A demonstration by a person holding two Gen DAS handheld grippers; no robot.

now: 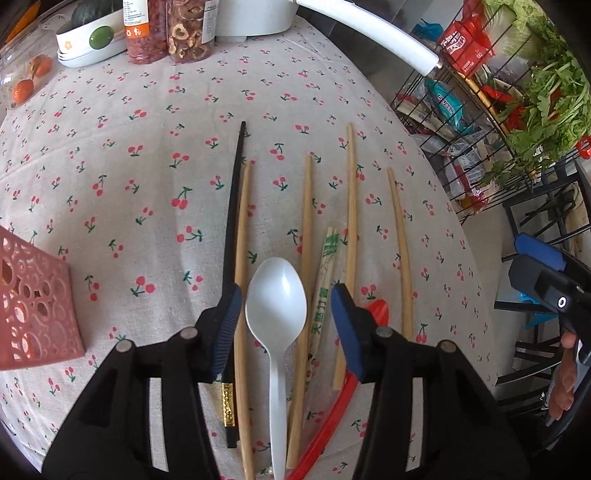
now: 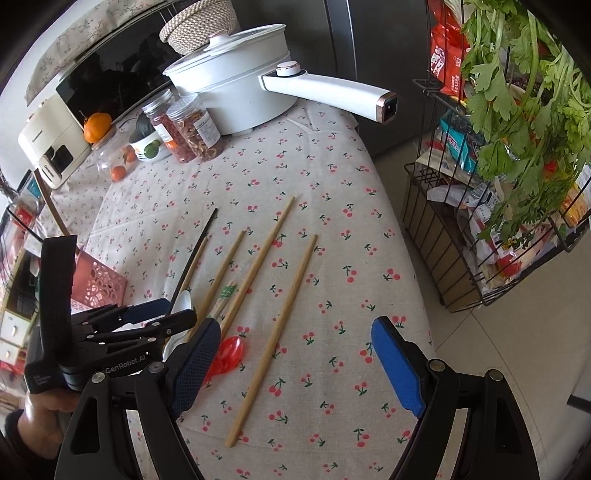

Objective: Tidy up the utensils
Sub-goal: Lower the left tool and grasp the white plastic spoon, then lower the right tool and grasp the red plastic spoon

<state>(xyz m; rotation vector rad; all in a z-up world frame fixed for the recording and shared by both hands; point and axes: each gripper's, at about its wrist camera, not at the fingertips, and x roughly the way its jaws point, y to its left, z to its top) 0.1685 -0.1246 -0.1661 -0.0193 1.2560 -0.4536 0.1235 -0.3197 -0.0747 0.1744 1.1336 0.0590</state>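
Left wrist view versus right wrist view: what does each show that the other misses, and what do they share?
Only the left wrist view shows the white spoon whole, lying between the left tongs, and the black chopstick's gold band. Only the right wrist view shows the whole white pot, the toaster and the woven basket. Both show the bamboo chopsticks, red spoon, pink basket and cherry tablecloth.

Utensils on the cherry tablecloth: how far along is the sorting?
Nothing looks sorted yet. The left gripper has its jaws open around the white spoon, not pressing it. The right gripper hangs open, holding nothing. The bamboo chopsticks, black chopstick and red spoon still lie loose beside the pink basket.
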